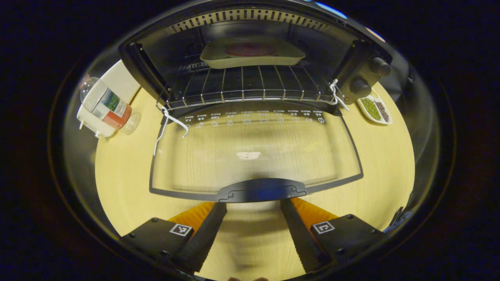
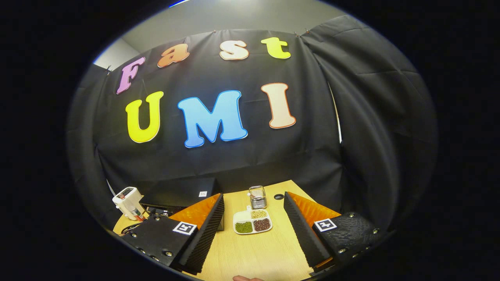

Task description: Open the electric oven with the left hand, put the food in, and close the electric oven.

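The electric oven [image 1: 250,58] stands open on the desk [image 1: 125,183], and its glass door [image 1: 254,152] lies flat, hinged down toward the camera. The food [image 1: 250,50], a dark reddish piece in a pale shallow tray [image 1: 252,56], sits already inside, at the back of the wire rack [image 1: 250,86]. So I judge that the putting-in is done and the closing step is in hand.

In the left gripper view the left tongs [image 1: 253,212] are spread wide and hold nothing; they stand just before the dark curved door handle [image 1: 261,190]. The next move, I think, calls for catching this handle from below and swinging the door upward until it meets the oven front.

In the right gripper view the right tongs [image 2: 254,218] are also wide and empty, above the desk near a white divided dish [image 2: 252,221] of beans.

The door is smooth transparent glass with a dark frame; the rack is thin metal bars; the desk is light wood with a fine grain.
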A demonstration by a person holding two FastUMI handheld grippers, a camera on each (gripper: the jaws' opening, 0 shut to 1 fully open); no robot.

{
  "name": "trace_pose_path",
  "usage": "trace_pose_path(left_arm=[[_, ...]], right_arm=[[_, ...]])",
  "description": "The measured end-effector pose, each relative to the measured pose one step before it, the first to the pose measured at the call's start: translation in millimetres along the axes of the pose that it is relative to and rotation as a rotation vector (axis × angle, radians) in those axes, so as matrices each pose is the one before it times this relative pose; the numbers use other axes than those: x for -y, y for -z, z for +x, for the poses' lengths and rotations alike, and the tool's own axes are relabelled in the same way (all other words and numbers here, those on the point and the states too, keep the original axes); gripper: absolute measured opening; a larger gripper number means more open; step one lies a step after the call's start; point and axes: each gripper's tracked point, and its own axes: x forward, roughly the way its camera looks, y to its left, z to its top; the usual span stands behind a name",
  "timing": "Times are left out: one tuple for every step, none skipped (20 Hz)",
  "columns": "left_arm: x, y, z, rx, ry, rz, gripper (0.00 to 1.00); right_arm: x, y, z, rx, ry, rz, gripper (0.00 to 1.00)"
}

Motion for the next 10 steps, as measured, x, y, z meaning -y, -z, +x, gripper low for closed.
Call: trace_pose_path(left_arm=[[0.38, -0.6, -3.63, 0.01606, 0.00415, 0.00165, 1.0], [0.15, -0.68, -4.13, 0.01524, 0.00338, 0.00132, 0.92], [0.52, -0.5, -5.39, 0.01449, 0.00234, -0.00028, 0.92], [0.14, -1.98, -6.02, 0.01761, 0.00101, 0.00154, 1.0], [0.24, -1.04, -5.87, 0.01545, 0.00194, 0.00208, 0.96], [0.13, -1.45, -4.64, 0.01315, 0.00384, 0.0, 1.0], [0.33, -1.63, -4.23, 0.01101, 0.00399, -0.0042, 0.95], [0.32, -2.37, -3.26, 0.01229, 0.0027, 0.00017, 0.99], [-0.26, -0.67, -4.36, 0.01031, 0.00032, 0.00288, 1.0], [0.02, -2.58, -3.52, 0.01139, -0.00054, 0.001, 1.0]], right_arm=[[-0.74, -1.86, -0.06, 0.00457, 0.00025, -0.00003, 0.94], [-1.54, -1.62, -0.86, 0.00393, -0.00133, 0.00407, 0.94], [-2.39, -0.36, 1.17, 0.00068, -0.00183, 0.00475, 0.94], [-2.32, 1.4, 0.97, -0.00238, -0.0038, 0.00155, 0.94], [-2.12, 1.58, 1.1, -0.00381, -0.00146, -0.00442, 0.94], [-2.33, 1.53, 0.83, -0.00228, -0.00337, -0.00801, 0.94], [-2.88, 0.12, -0.88, -0.00049, -0.00562, -0.00767, 0.94], [-3.85, -0.97, -0.78, 0.00162, -0.00759, -0.0073, 0.94], [-3.58, -1.38, -0.4, 0.00328, -0.00645, -0.00804, 0.94], [-2.75, -0.67, 0.58, 0.0035, -0.00393, -0.00801, 0.94]])
